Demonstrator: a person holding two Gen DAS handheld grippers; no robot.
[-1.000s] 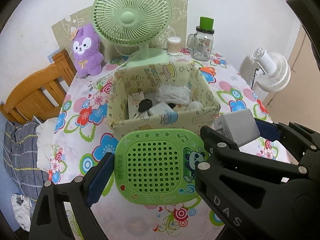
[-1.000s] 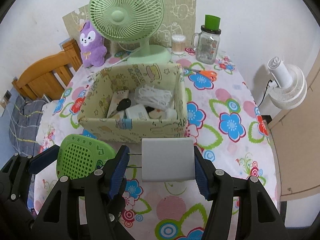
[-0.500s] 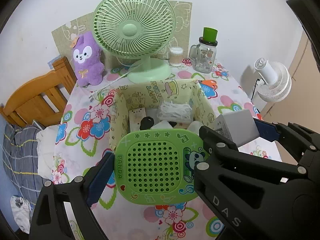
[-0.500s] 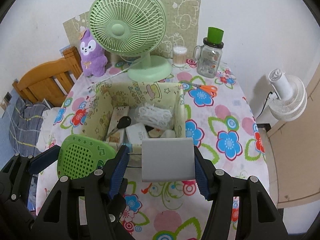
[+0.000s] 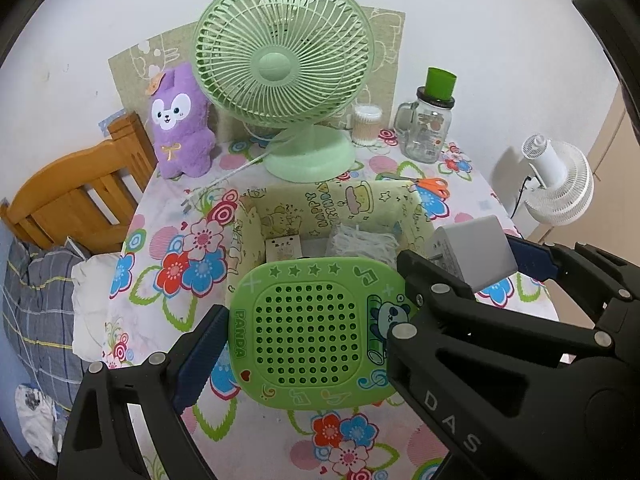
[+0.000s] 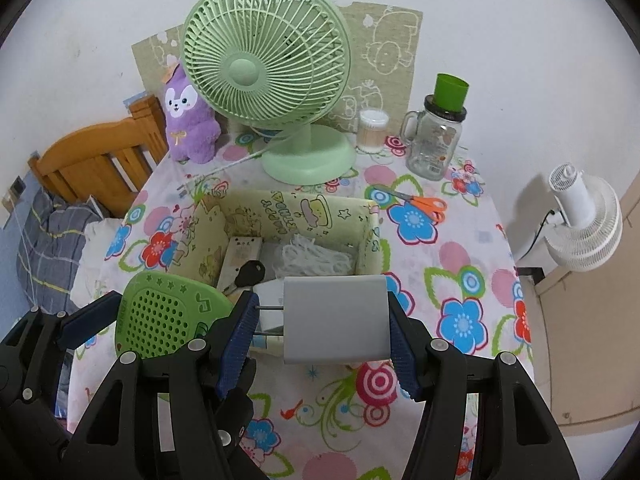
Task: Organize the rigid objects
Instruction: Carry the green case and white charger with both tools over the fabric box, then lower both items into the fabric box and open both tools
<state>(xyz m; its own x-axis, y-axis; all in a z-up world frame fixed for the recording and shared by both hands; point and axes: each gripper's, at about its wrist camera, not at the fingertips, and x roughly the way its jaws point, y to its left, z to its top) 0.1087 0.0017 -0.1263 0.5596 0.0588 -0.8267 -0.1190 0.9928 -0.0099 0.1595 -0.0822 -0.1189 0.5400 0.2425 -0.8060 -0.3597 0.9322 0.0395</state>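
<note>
- Nearest me, low in the left wrist frame, my left gripper (image 5: 308, 344) has its jaws spread wide and clamped on the flat green perforated plastic panda case (image 5: 316, 330), one blue pad on each side edge, so the broad face stays level and visible.
- Low in the right wrist frame, my right gripper (image 6: 324, 320) is closed to a narrower span on the white rectangular plug-in charger block (image 6: 335, 316); its two metal prongs point left toward the left pad, and the smooth sides take the squeeze.
- Both pieces hang in the air above the flower-print tablecloth (image 6: 460, 280), side by side, at the near wall of the box, which I judge is where they are headed.
- Just beyond, mid-frame, the pale yellow cartoon-print fabric storage box (image 6: 296, 212) sits open-topped and already holds a black key (image 6: 250, 272), a coil of white cord (image 6: 316, 258) and a white card, so sorted items collect there.
- To the right of the box lie orange-handled scissors (image 6: 424, 202), not yet boxed.
- Farthest, along the wall at the top, stand a light green desk fan (image 6: 264, 68), a purple plush toy (image 6: 190, 120) and a glass mug-jar with a green cap (image 6: 438, 140).
</note>
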